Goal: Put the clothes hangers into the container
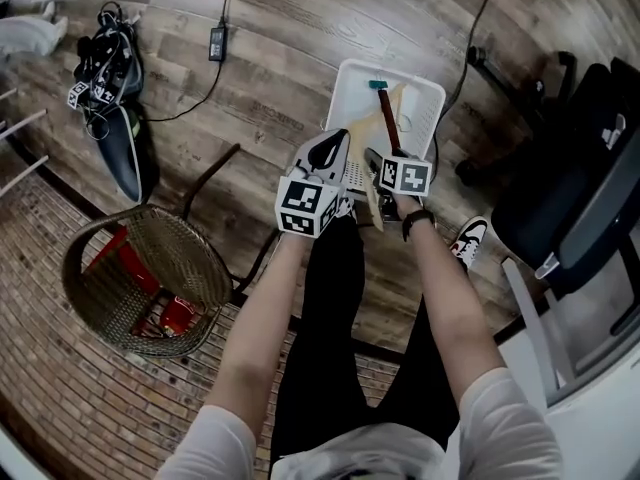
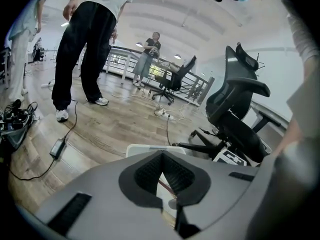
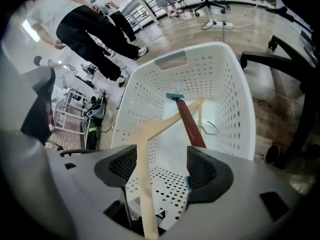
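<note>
The right claw [image 3: 160, 166] stands spread. The cream hanger [image 3: 141, 184] runs lengthwise through its gap, closer to one pad than the other, and neither pad seems to press it. The hanger's far arm bends away ahead into the white basket [image 3: 235, 84] straight in front of the claw, where a brown hanger [image 3: 194, 129] already lies. The left claw [image 2: 161, 156], pressed together on nothing, is the farther one, so letting the hanger drop probably falls to the right

A wicker chair [image 1: 160, 258] stands on the wooden floor [image 1: 270, 88], well apart from a black office chair [image 1: 585, 168].
</note>
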`<state>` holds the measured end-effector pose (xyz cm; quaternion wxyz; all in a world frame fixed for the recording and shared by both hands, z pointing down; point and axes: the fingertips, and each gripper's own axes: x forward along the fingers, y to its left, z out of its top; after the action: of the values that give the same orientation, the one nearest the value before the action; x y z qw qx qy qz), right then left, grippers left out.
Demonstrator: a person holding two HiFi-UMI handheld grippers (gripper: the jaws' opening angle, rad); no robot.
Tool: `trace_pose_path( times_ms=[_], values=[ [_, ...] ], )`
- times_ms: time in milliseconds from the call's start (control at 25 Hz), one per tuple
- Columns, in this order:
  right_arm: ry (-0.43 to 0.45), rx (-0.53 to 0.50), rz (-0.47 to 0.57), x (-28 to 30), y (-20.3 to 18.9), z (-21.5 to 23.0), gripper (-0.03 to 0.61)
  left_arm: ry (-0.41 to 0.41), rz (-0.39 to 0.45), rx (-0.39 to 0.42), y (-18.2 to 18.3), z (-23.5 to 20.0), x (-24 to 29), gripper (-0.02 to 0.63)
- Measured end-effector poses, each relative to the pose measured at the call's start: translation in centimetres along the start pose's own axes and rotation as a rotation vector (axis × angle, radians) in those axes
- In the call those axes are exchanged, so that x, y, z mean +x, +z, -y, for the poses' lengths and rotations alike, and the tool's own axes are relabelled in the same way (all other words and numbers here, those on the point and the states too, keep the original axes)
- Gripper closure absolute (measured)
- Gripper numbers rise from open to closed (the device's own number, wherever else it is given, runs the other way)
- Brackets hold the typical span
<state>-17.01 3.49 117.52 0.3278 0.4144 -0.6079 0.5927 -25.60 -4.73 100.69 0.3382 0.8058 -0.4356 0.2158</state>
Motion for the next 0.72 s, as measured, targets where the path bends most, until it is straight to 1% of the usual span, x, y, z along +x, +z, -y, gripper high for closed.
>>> trace_pose_path(
  times_ms=[200,280,400,520,640,720],
  values=[
    [-0.003,-0.001,0.038,-3.5,0.8,-0.1,0.256,0.000,0.009,-0.005,1.6,1.5,-0.8,0.603],
    [0.010,-0.009,0.069,-5.5,1.5,-0.5,0.256,-0.002,-0.002,0.010,2.3,2.5,-1.1,0.603],
    [0.033,-0.048,0.114,-8.9,2.8,-1.4,0.256,0.021,-0.019,0.030,3.7,4.0,-1.6,0.603],
    [0.054,-0.099,0.161,-12.8,3.7,-2.1,0.256,0.040,0.012,0.016,5.9,6.1,-2.7,0.603],
    [0.070,-0.125,0.224,-17.0,5.3,-2.5,0.256,0.035,0.051,0.015,8.6,8.5,-3.6,0.603],
    [0.093,-0.134,0.242,-19.8,5.6,-3.2,0.260,0.029,0.064,0.001,9.8,10.0,-4.4,0.603]
  ],
)
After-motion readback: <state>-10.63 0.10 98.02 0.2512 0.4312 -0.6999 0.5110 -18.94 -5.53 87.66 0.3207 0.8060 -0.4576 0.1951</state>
